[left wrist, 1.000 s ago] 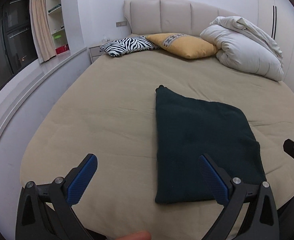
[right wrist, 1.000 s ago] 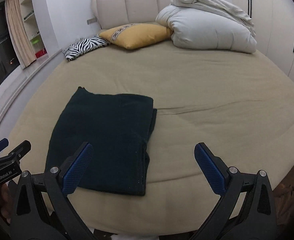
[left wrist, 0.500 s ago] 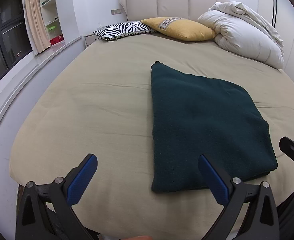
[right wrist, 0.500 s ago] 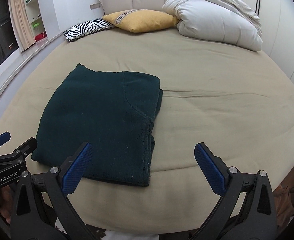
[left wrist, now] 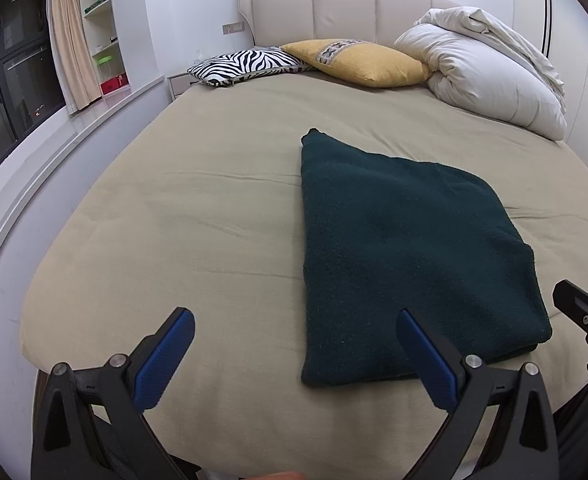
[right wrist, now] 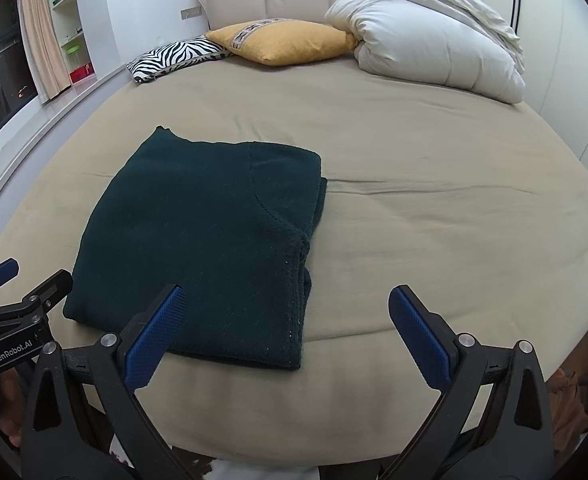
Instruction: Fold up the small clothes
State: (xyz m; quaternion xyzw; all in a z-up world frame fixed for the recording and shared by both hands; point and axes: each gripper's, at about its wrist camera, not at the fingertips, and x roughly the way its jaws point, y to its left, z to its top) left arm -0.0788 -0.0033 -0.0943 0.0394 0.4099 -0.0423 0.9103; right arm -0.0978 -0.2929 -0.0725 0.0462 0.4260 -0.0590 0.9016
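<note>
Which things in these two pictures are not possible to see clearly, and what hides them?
- Underside and inner layers of the folded dark green garment: covered by its own top layer in both views.
- Its near right corner, left wrist view: behind one blue pad of the left gripper.
- Items on the shelves: too small in both views.
- Floor before the bed, right wrist view: hidden by the right gripper.

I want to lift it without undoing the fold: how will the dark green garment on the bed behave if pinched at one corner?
The dark green garment looks like thick soft knit, so it would probably droop. Its stacked layers at the right edge are loose and would likely slide apart. It seems unlikely to slip from the fingers.
</note>
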